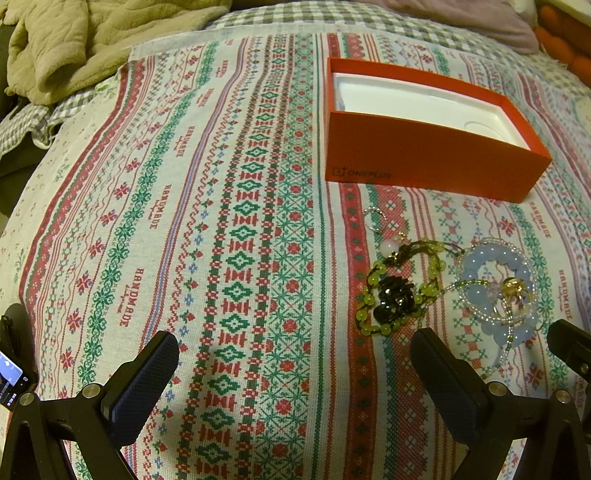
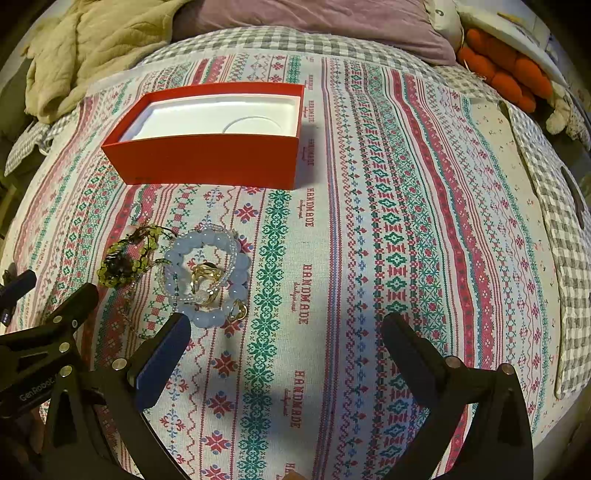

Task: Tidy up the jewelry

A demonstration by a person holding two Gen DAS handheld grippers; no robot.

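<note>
An open orange box [image 1: 424, 162] with a white tray inside stands on the patterned cloth; it also shows in the right wrist view [image 2: 210, 162]. In front of it lies a jewelry pile: a green bead bracelet with a black charm [image 1: 395, 295] [image 2: 125, 264], a pale blue bead bracelet [image 1: 495, 280] [image 2: 207, 273] with gold rings [image 2: 207, 277] inside it, and a small silver ring [image 1: 375, 218]. My left gripper [image 1: 295, 343] is open and empty, left of the pile. My right gripper [image 2: 284, 328] is open and empty, its left finger [image 2: 166, 354] just below the blue bracelet.
The patterned cloth [image 2: 369, 221] covers a checked bedspread [image 2: 565, 258]. A beige quilted blanket [image 1: 92, 40] lies at the back left, a purple pillow [image 2: 332, 22] at the back and an orange cushion [image 2: 506, 70] at the back right.
</note>
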